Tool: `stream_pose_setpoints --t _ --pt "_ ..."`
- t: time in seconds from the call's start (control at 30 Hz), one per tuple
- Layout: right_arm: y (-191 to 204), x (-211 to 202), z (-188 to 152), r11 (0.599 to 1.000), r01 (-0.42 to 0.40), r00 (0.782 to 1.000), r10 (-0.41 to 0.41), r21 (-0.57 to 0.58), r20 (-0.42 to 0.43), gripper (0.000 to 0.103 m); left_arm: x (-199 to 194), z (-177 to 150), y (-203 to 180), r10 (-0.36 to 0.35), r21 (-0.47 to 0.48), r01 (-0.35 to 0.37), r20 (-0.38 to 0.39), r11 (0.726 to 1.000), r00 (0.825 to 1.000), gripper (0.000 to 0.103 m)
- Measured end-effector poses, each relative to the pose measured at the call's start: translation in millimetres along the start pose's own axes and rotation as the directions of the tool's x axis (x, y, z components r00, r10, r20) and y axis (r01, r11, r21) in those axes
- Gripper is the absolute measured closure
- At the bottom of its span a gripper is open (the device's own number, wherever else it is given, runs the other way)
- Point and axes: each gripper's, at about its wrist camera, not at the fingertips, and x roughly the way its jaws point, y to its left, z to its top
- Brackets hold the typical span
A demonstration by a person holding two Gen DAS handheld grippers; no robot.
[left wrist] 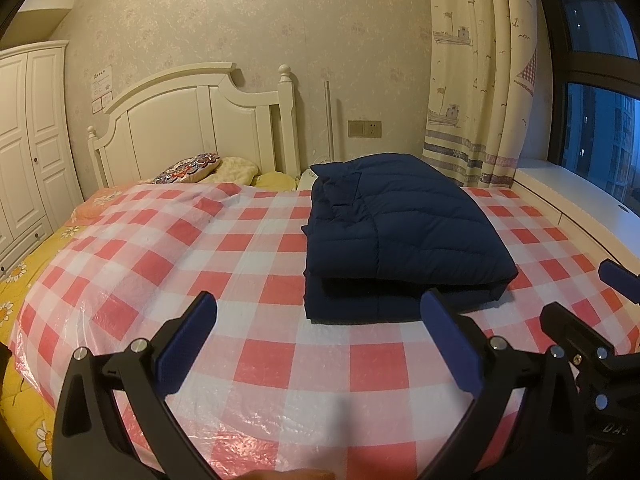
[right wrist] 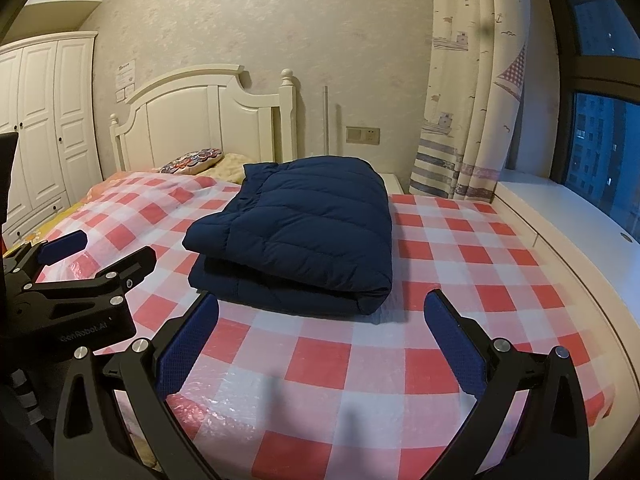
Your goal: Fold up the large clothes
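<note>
- The left hand-held gripper [left wrist: 318, 312] was spread wide, holding nothing, above the checkered sheet [left wrist: 248, 248].
- The right hand-held gripper [right wrist: 322, 312] was equally wide and empty.
- The folded navy jacket [right wrist: 304, 232] lay on the bed, just beyond both.

The navy jacket [right wrist: 304, 228] is made of quilted, puffy cloth with a soft matt sheen. Beneath it, the bed is covered by a red-and-white checked plastic sheet [right wrist: 400, 360], thin, crinkled and glossy. Beyond the jacket, the headboard [left wrist: 192, 120] is seen in smooth white-painted wood. The left claw [left wrist: 320, 344] and right claw [right wrist: 320, 344] are built of matt black plastic with shiny metal screws and rough-textured blue pads [right wrist: 188, 348].
</note>
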Motion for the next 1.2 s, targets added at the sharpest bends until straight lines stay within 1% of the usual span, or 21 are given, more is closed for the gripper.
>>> stream_pose_setpoints --t 1.2 --pt "0.3 -1.4 -1.1 1.000 -0.002 1.000 0.002 0.000 0.005 0.004 0.5 -7.2 5.3 0.000 0.005 0.000 -0.002 1.000 1.000 0.002"
